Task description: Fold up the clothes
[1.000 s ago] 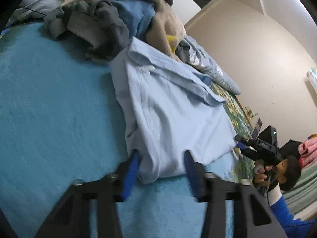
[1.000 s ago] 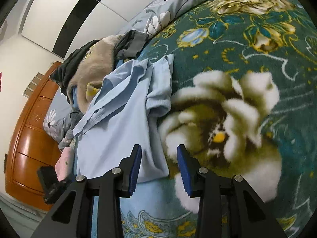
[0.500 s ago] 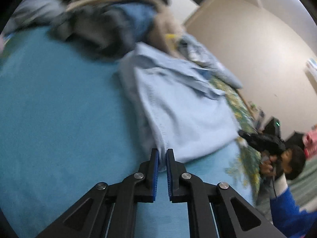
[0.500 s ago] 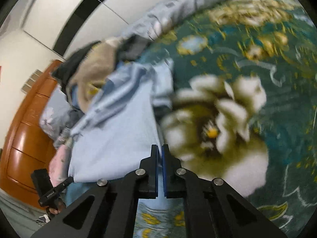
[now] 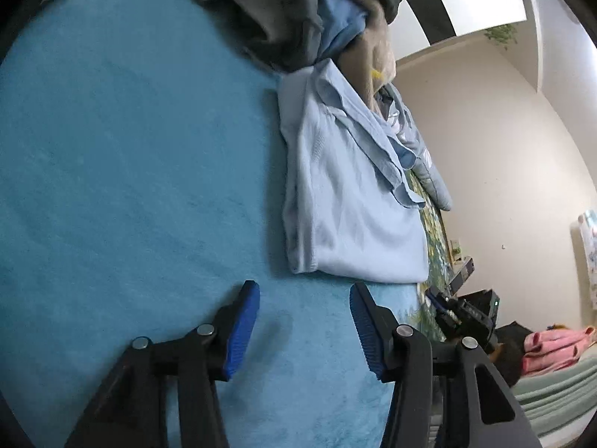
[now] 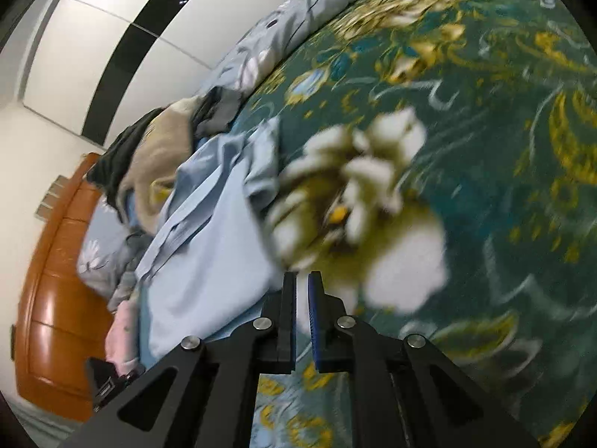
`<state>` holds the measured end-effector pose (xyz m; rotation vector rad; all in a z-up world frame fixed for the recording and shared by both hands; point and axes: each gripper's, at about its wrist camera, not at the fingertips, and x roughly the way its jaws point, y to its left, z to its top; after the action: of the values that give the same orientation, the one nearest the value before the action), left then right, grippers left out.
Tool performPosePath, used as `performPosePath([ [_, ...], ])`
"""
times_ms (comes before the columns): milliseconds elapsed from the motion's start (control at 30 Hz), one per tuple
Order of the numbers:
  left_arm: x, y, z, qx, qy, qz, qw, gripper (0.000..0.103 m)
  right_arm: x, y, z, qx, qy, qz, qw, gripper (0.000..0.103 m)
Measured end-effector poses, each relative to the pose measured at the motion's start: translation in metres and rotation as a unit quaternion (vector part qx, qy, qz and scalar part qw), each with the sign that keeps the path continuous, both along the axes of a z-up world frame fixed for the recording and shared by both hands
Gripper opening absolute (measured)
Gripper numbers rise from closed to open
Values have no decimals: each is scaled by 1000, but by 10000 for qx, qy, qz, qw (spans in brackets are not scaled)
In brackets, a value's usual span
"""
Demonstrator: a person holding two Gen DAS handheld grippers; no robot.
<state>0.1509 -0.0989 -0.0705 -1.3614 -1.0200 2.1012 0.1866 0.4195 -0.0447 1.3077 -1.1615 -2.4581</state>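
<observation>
Light-blue shirt point(image 5: 354, 201), folded, flat on teal blanket point(image 5: 130, 149), just below heap of clothes point(image 5: 317, 11). Left gripper point(image 5: 304, 306) short of its hem, jaws opening, nothing between.

From right wrist: shirt point(image 6: 209, 246) beside floral bedspread point(image 6: 485, 149). Right gripper point(image 6: 302, 291) at shirt's corner, jaws narrowly parted, opening, empty.

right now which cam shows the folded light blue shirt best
The left wrist view: the light blue shirt lies sharp and nearly whole on the blue blanket, collar and hem both visible. The right wrist view shows the shirt too, but slanted and motion-blurred, its lower corner behind the fingers.
</observation>
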Motion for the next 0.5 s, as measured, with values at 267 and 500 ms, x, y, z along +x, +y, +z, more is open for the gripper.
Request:
performPosePath([
  [267, -19, 18, -2, 164, 179, 631, 9977, 58, -17, -21, -13, -657, 66, -307, 9973, 35],
  [500, -18, 14, -11, 81, 155, 1102, 9938, 7, -19, -19, -20, -1018, 229, -913, 9903, 6],
])
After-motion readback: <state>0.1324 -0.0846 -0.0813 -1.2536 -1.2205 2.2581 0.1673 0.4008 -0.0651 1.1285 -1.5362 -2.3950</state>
